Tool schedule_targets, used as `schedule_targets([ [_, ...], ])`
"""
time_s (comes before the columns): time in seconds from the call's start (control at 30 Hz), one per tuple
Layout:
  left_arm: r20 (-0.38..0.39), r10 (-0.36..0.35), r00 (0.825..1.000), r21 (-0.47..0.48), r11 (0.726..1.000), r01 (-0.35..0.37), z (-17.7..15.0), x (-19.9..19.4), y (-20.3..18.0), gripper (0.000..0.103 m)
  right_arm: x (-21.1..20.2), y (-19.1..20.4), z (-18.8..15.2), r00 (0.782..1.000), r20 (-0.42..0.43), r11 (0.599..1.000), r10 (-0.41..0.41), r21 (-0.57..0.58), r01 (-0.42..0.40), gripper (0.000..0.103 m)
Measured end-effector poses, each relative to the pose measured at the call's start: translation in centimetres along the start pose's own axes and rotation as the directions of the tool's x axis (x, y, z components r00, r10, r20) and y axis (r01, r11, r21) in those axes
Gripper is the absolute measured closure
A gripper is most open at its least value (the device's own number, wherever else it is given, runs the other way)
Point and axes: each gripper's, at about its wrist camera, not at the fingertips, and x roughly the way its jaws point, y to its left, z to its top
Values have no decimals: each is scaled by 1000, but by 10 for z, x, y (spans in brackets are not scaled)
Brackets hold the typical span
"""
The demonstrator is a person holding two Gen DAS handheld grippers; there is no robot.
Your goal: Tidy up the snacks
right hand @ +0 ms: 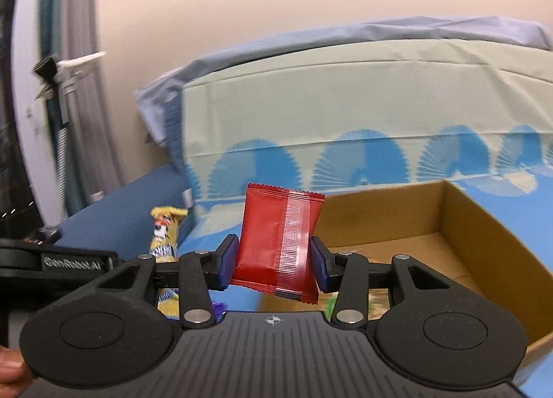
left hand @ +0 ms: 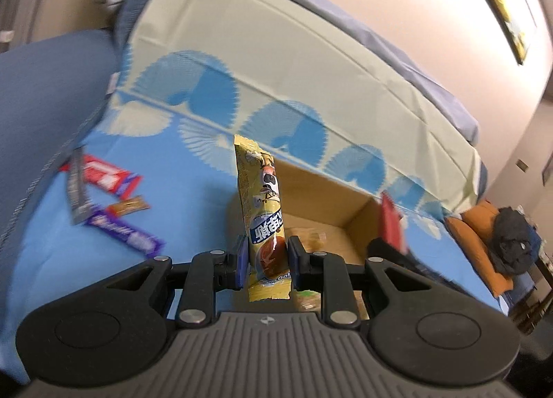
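Observation:
My left gripper [left hand: 265, 265] is shut on a tall yellow snack packet [left hand: 263, 211], held upright above the near edge of an open cardboard box [left hand: 331, 197]. My right gripper [right hand: 273, 261] is shut on a red snack packet [right hand: 278, 242], held up at the left edge of the same box [right hand: 477, 225]. The red packet also shows in the left wrist view [left hand: 391, 221], and the yellow packet in the right wrist view [right hand: 166, 235]. A few wrapped snacks [left hand: 312, 237] lie inside the box.
On the blue patterned cloth [left hand: 193, 211] left of the box lie a red bar [left hand: 103, 175], a small orange bar [left hand: 128, 206], a purple bar [left hand: 125, 230] and a grey packet [left hand: 76, 187]. A cloth-covered cushion [left hand: 276, 49] rises behind. An orange cushion with dark clothing [left hand: 508, 242] sits far right.

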Motion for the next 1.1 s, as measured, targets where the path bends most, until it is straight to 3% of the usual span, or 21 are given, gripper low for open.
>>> schedule_targets([
  [0.4, -24, -88, 996, 128, 988, 91, 13, 50, -96, 77, 2, -59, 5, 988, 8, 982, -157, 104, 156, 57],
  [0.5, -52, -102, 993, 173, 979, 109, 16, 59, -116, 73, 2, -68, 2, 976, -8, 970, -216, 111, 215, 49],
  [0.53, -54, -117, 992, 174, 977, 124, 18, 60, -120, 65, 3, -71, 1, 972, -17, 965, -236, 117, 236, 40],
  [0.63, -29, -137, 990, 169, 976, 140, 24, 57, -125, 61, 1, -77, -1, 965, -19, 956, -260, 134, 260, 39],
  [0.8, -7, -131, 991, 173, 976, 130, 21, 42, -114, 62, 5, -77, -4, 958, -31, 951, -286, 118, 288, 39],
  [0.83, 0, -127, 992, 172, 977, 125, 20, 36, -108, 64, 6, -77, -5, 957, -34, 950, -290, 111, 292, 39],
  [0.93, 28, -125, 992, 201, 973, 117, 10, 18, -84, 85, 6, -72, -8, 953, -37, 949, -300, 90, 302, 39],
  [1.1, 66, -19, 998, 329, 944, -3, -22, -3, -31, 90, 4, -57, -16, 952, -32, 952, -303, 29, 304, 39],
])
